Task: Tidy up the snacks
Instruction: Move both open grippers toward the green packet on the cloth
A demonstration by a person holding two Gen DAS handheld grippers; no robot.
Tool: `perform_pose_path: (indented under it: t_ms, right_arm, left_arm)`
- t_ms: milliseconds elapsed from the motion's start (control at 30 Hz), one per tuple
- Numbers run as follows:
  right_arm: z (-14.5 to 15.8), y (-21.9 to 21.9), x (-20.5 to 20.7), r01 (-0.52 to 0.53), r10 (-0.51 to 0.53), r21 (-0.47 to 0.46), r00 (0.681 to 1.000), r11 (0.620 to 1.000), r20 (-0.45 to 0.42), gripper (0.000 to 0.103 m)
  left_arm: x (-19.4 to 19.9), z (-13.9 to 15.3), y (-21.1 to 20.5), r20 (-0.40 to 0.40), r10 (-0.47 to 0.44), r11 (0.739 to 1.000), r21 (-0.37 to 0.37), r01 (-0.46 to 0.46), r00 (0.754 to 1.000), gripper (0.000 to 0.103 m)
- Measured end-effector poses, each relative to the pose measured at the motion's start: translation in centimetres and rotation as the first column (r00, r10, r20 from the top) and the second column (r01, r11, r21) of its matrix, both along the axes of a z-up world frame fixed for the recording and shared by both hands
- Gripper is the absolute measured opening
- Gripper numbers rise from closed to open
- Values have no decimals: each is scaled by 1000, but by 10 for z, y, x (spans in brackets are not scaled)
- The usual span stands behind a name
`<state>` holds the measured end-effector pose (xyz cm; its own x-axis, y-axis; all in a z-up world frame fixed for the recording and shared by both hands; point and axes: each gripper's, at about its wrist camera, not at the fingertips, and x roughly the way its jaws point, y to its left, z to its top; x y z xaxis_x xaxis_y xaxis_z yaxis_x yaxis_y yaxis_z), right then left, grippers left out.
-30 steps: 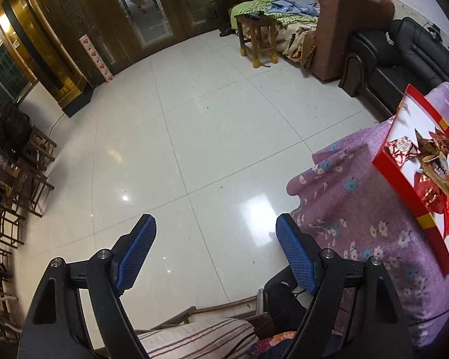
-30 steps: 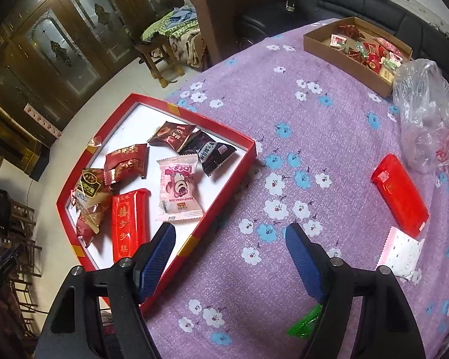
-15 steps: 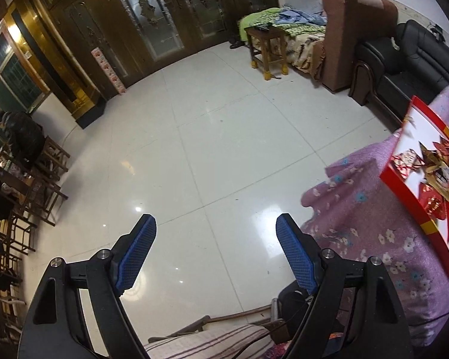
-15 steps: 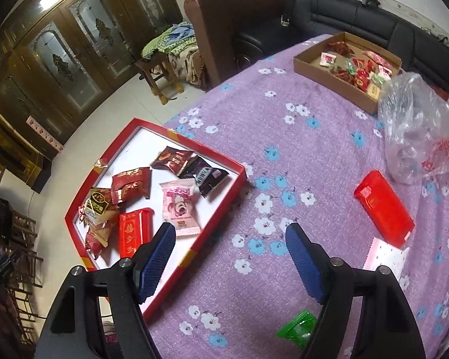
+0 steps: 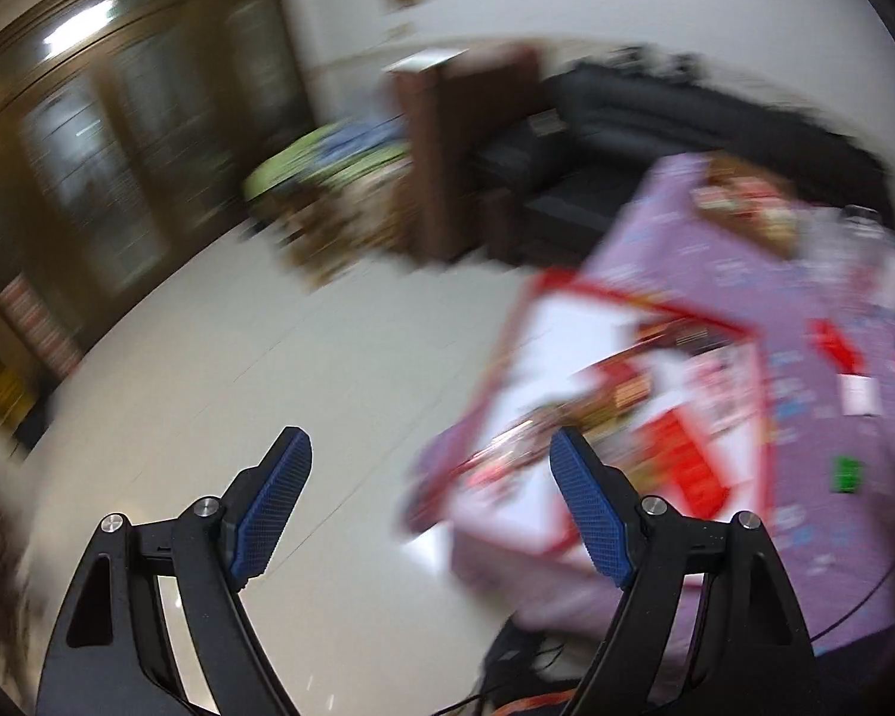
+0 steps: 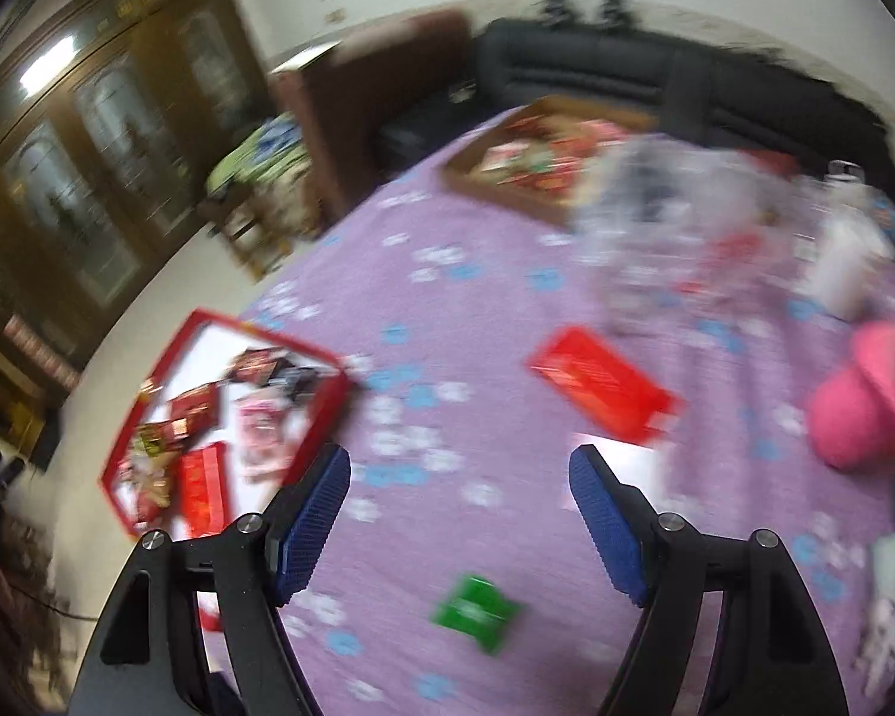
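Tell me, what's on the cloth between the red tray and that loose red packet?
In the right wrist view, only flowered purple tablecloth lies between the red tray and the red packet; nothing else shows there despite the blur.

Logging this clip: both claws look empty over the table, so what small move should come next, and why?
Probably lower the right claw toward the green packet lying loose on the purple cloth. Both claws are open and hold nothing; the left claw is at the table's edge. The packet sits just below the right claw, outside the red tray where other snacks lie.
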<state>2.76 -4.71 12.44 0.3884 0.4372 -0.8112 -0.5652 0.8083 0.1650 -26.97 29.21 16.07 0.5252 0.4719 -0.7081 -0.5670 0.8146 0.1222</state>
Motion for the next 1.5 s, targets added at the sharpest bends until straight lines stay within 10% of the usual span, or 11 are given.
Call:
perform_pose_path:
  t_ms: [100, 267, 733, 867, 1000, 1233, 1500]
  right_arm:
    - [-2, -60, -5, 142, -140, -42, 989, 989, 45, 78]
    - [-20, -161, -28, 369, -366, -127, 929, 921, 48, 78]
    - [-52, -297, -107, 701, -712, -135, 698, 700, -75, 78]
    - [-59, -297, -103, 714, -720, -93, 685, 693, -112, 78]
    - [-63, -275, -80, 629, -630, -54, 766, 776, -128, 78]
    - [-76, -228, -36, 153, -181, -275, 980, 949, -78, 78]
    - [-111, -180, -10, -233, 190, -372, 970, 898, -149, 78]
  left_arm:
    - [46, 6, -34, 49, -207, 978, -2, 207, 977, 83]
    - [117, -4, -101, 56, -494, 867, -41, 497, 867, 83]
    - [197, -89, -282, -130, -881, 465, -46, 884, 456, 83]
    - [208, -99, -291, -134, -908, 411, -93, 907, 397, 82]
    - [209, -104, -292, -133, -938, 336, -130, 933, 320, 82]
    - [202, -98, -274, -129, -963, 257, -197, 946, 235, 82]
    - [206, -104, -257, -117, -929, 370, -307, 877, 351, 82]
